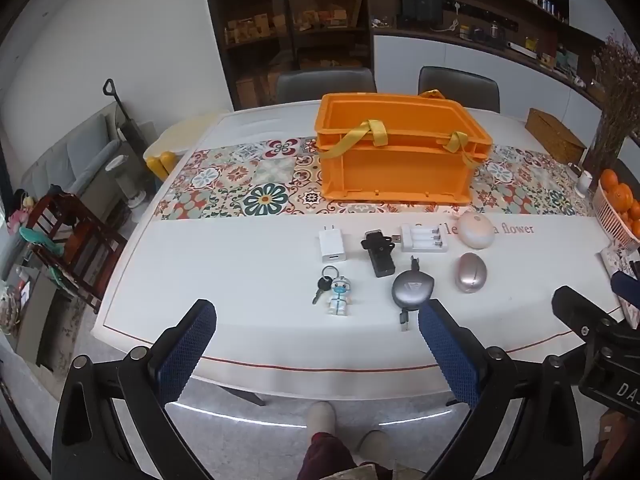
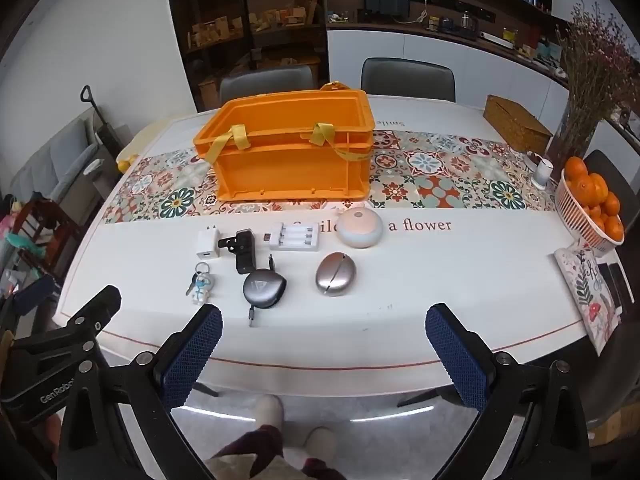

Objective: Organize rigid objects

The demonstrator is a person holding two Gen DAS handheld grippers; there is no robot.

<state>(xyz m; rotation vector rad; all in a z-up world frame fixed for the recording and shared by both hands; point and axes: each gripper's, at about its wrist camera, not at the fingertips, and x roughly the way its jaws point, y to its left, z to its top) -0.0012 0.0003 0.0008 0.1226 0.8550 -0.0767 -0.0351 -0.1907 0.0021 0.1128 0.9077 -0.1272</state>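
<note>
Left gripper (image 1: pixel 316 332) spread wide, nothing between the blue pads (image 1: pixel 186 348), hovering over the near edge of the white table (image 1: pixel 224 264), tilted downward. Right gripper (image 2: pixel 324 336) likewise spread wide and empty, tilted downward, just beside the left one.

Orange crate (image 1: pixel 396 168) standing open on the patterned tile runner (image 1: pixel 240 180), yellow straps (image 1: pixel 374 132) draped over its front rim, nothing seen inside it from these angles.

Laid out in front of the crate, on bare tabletop, in two rows. Back row, left to right: white USB charger (image 1: pixel 331 245), black plug adapter (image 1: pixel 378 252), white battery charger (image 1: pixel 425 238) holding white cells, round peach-and-white gadget (image 1: pixel 475 229). Front row: figurine keychain (image 1: pixel 338 294) with a key (image 1: pixel 322 288), grey retractable cable reel (image 1: pixel 412 290), silver egg-shaped case (image 1: pixel 471 273). All apart from the grippers.

Off to the right: basket of oranges (image 2: pixel 592 208), woven box (image 2: pixel 516 122), vase of dried flowers (image 2: pixel 580 88).
</note>
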